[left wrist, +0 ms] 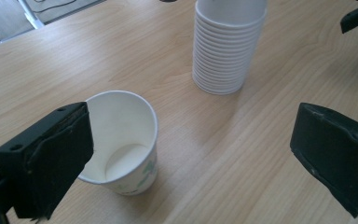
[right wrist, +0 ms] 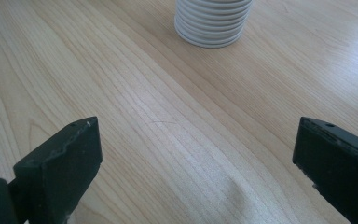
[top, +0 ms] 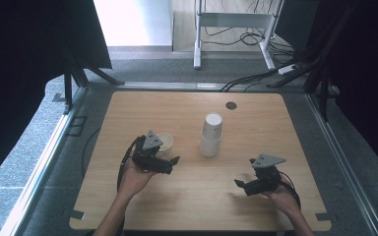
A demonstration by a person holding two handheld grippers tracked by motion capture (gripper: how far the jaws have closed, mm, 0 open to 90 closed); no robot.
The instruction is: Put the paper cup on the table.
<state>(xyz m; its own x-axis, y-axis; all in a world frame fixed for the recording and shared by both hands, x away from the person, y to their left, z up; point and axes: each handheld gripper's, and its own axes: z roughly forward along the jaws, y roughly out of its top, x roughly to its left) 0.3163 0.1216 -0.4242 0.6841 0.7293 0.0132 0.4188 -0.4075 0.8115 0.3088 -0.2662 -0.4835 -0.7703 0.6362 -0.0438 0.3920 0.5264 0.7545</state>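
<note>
My left gripper gapes wide, gripping nothing; the single paper cup stands upright at lower left, just beside my left jaw. My right gripper is equally wide over bare table. The cup stack stands mid-frame.

Cup stack cut off by the top edge in both gripper views; left jaw hides part of the cup.

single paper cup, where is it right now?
The single paper cup stands upright on the table, left of the inverted cup stack. In the left gripper view it sits beside the open left gripper, partly behind one jaw, ungripped.
</note>
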